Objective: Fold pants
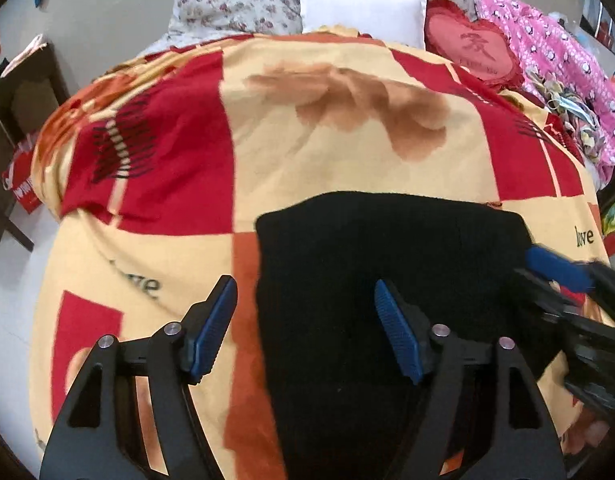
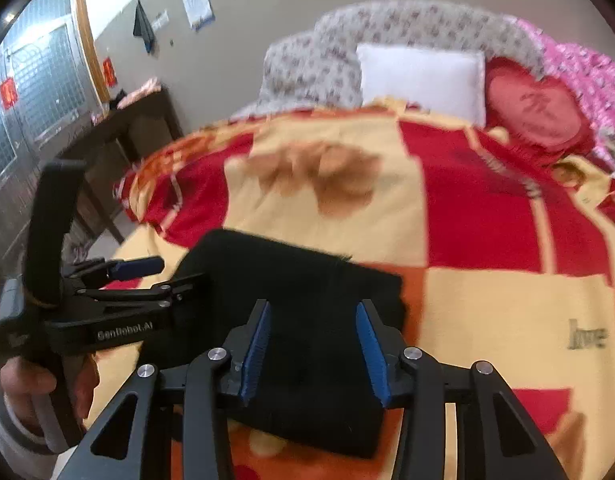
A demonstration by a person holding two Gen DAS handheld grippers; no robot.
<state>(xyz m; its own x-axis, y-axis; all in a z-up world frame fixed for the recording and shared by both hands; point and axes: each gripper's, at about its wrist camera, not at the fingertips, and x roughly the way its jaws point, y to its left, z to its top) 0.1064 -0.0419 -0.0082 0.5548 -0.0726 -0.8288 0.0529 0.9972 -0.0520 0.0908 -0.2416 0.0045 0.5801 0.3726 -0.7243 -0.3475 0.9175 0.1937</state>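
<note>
The pants [image 1: 387, 280] lie as a compact black block on the near part of the blanket [image 1: 347, 152], well short of the white pillow [image 1: 359, 8] and the heart cushion [image 1: 473, 50] at the head of the bed; I judge the folding is nearly or wholly done, since the cloth already sits as a thick squared bundle rather than spread legs. I hold my left gripper [image 1: 303, 328] low over the bundle's left edge with its jaws spread wide and nothing between them; one blue pad hangs over the blanket and the other over the black cloth, a stance I take to be for straddling that edge, either to tidy it or to draw away. My right gripper [image 2: 313, 354] is likewise released, jaws apart above the bundle's near right part, gripping no fabric that I can see; whether its pads brush the cloth I cannot tell.

The left view shows the bundle's flat top and far edge, and my right gripper only as a blurred blue fingertip at the far right; it does not show how thick the fold is. The right view shows that thickness at the near corner, the whole of my left gripper from the side with my left hand [image 2: 35, 384] on its handle, and a dark side table [image 2: 119, 128] by the wall.
</note>
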